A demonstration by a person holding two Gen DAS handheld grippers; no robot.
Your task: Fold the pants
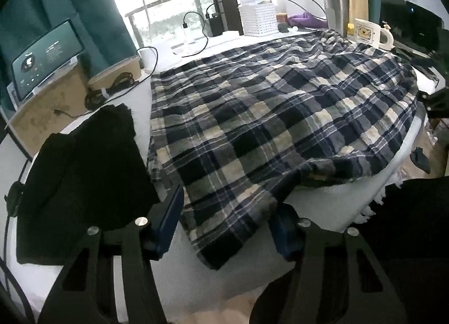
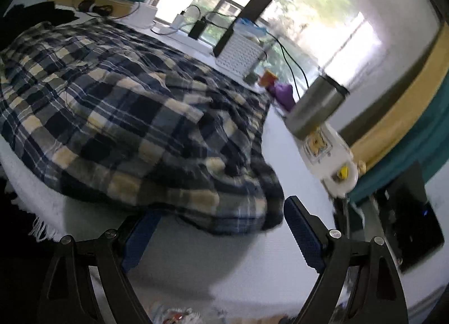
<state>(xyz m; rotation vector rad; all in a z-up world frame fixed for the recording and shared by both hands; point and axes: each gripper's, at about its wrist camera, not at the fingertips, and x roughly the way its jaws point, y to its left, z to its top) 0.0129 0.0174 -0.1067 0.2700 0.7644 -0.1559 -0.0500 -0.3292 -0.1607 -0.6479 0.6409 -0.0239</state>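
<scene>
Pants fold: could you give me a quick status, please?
Left gripper astride pants corner, not clamped. Right gripper open at hem, empty. Pants spread, unfolded. Black cloth beside them, mug at far edge.

We can read no text in either view. The tablet screen (image 1: pixel 46 53) at the left shows pale lines of lettering beside a round picture, but we find them too small and blurred to make out. The white mug (image 1: pixel 367 32) carries a cartoon bear print with a tiny illegible caption beneath.
</scene>
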